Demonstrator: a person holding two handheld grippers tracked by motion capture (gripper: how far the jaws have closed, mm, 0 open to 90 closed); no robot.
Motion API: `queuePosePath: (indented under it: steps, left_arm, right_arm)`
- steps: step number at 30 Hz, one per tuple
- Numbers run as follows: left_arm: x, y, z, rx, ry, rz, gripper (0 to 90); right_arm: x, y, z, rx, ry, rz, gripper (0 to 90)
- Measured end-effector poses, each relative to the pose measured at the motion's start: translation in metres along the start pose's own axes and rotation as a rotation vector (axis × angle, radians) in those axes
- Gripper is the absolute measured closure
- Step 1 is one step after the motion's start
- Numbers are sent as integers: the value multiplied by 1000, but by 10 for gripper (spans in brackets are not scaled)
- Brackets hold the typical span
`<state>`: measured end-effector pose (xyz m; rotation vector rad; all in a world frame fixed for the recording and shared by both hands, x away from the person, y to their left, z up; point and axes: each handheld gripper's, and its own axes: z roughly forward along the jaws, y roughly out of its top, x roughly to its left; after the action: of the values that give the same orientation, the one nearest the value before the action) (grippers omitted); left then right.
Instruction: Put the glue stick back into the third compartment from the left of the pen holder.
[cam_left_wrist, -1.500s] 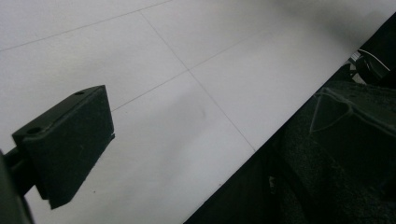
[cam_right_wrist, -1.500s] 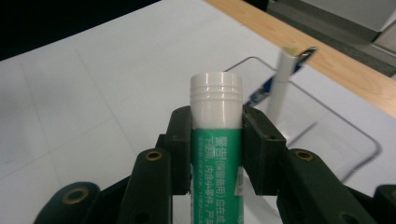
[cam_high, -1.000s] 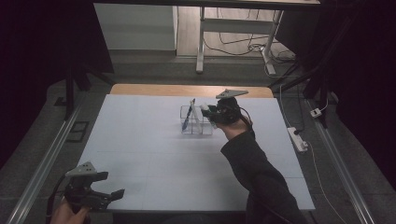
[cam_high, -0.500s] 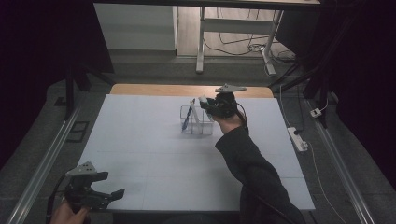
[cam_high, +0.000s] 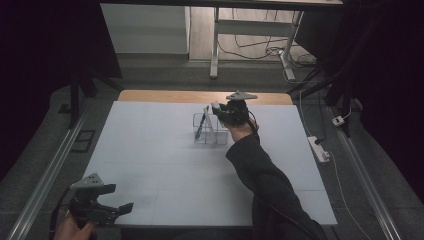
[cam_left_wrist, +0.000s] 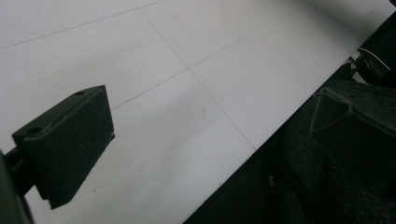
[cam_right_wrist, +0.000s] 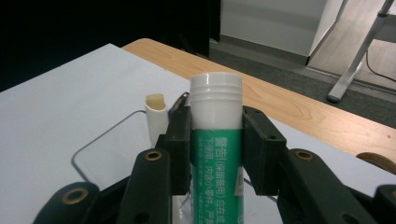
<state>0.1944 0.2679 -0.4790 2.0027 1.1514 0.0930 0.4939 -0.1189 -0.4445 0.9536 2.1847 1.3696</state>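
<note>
A green-labelled tube (cam_right_wrist: 215, 154) with a white threaded top is clamped between the jaws of the right gripper (cam_right_wrist: 215, 149), its long axis upright along them. The clear organiser (cam_high: 210, 131) lies just below and beyond the jaws — the drop is short. The left gripper (cam_high: 107, 210), well apart, is seen with jaws spread — nothing between them.

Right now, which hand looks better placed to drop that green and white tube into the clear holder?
The right. The right gripper already clamps the green and white tube and hangs by the clear holder at the far side. The left gripper sits at the near edge, jaws apart and empty.
</note>
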Motion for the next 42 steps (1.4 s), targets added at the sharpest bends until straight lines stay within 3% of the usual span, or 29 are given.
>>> queuePosePath:
  steps: [9, 22, 30, 42]
  left_arm:
    - [0, 0, 0, 0, 0, 2, 0]
    - [-1, 0, 0, 2, 1, 6, 0]
    - [-1, 0, 0, 3, 2, 7, 0]
    - [-1, 0, 0, 3, 2, 7, 0]
  right_arm:
    - [-1, -9, 7, 16, 2, -15, 653]
    - [3, -12, 5, 47, -2, -50, 634]
    - [-2, -12, -1, 63, 2, -25, 556]
    - [2, -4, -9, 92, 15, -40, 332]
